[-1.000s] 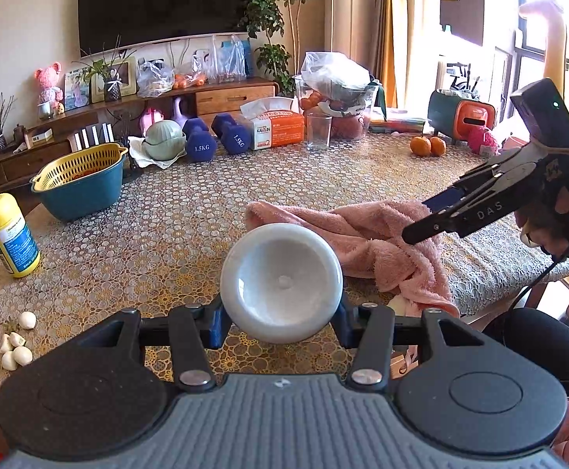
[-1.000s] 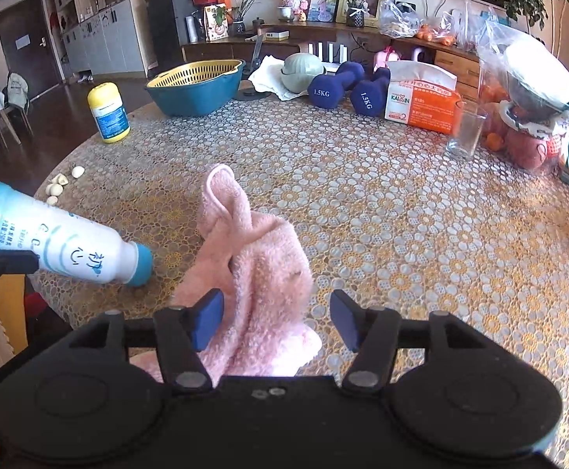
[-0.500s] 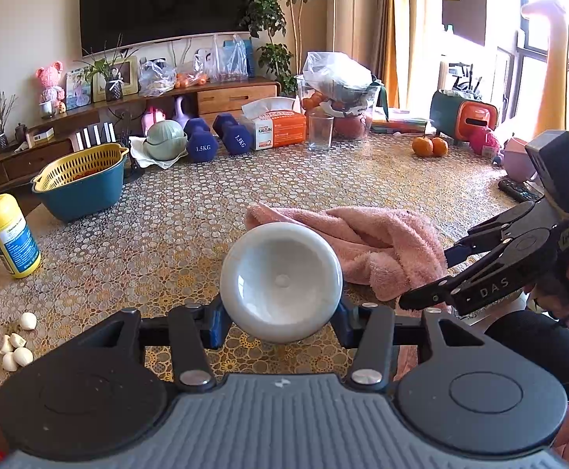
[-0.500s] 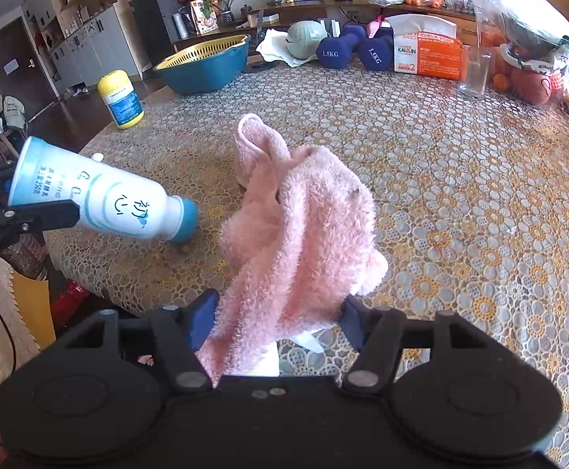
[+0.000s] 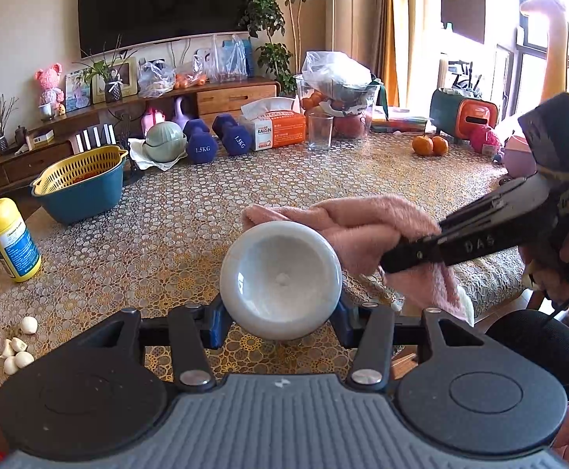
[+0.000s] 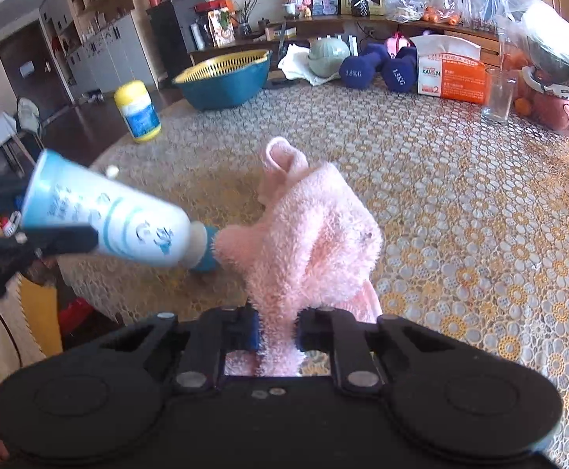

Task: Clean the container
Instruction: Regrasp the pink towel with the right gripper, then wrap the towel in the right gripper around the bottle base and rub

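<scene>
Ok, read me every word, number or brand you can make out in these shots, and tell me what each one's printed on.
"1.5KG": each of the two blue dumbbells.
"KAIXIN" and "2": orange tissue box; middle letters unclear, smaller print too small.
"DAS": side of the right gripper.
Bottle in the left gripper: blue characters, motion-blurred, unreadable.
Yellow bottle: blue label too small to read.

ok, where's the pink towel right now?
Pink towel is pinched in the right gripper, lifted over the table's near edge, pressed against the cap end of the bottle.
</scene>
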A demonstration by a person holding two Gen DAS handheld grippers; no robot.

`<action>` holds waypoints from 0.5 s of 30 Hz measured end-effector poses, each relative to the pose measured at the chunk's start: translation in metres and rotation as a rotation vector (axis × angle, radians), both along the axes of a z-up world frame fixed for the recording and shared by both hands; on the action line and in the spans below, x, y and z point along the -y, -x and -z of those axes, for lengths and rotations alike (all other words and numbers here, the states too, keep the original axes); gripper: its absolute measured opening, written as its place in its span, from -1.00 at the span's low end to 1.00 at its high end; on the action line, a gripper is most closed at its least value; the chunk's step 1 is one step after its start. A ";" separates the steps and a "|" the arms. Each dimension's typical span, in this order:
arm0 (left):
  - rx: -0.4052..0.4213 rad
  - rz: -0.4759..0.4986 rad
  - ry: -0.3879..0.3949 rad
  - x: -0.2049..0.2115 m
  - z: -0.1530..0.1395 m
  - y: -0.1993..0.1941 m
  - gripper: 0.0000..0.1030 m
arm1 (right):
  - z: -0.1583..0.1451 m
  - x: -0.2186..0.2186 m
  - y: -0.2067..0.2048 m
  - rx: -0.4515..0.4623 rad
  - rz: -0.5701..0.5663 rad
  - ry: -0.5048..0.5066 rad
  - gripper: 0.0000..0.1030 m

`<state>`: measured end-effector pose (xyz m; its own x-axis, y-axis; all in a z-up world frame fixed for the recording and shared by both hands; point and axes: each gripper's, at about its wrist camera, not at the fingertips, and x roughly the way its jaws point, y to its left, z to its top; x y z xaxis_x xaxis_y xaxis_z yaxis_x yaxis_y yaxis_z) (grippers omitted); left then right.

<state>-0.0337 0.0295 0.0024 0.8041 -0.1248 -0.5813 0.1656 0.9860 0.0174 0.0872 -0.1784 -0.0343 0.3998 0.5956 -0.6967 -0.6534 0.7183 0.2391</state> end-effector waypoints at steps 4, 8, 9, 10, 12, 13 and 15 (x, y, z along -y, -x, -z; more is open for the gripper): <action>0.000 0.002 -0.004 0.001 0.000 -0.001 -0.04 | -0.030 0.009 -0.009 0.005 0.015 -0.170 -0.73; 0.000 0.002 -0.007 0.001 0.000 -0.002 -0.04 | -0.061 0.007 -0.018 0.037 0.014 -0.291 -0.72; 0.000 0.003 -0.008 0.001 0.000 -0.002 -0.04 | -0.068 0.005 -0.020 0.045 0.007 -0.320 -0.72; -0.001 0.004 -0.010 0.002 0.000 -0.002 -0.04 | -0.075 0.003 -0.024 0.053 0.005 -0.351 -0.72; -0.001 0.006 -0.016 0.002 -0.001 -0.002 -0.04 | -0.086 -0.004 -0.030 0.068 -0.003 -0.390 -0.72; -0.001 0.008 -0.018 0.002 -0.001 -0.002 -0.04 | -0.091 -0.008 -0.032 0.075 -0.008 -0.405 -0.72; -0.002 0.009 -0.021 0.003 -0.002 -0.003 -0.04 | -0.098 -0.017 -0.037 0.072 -0.023 -0.436 -0.72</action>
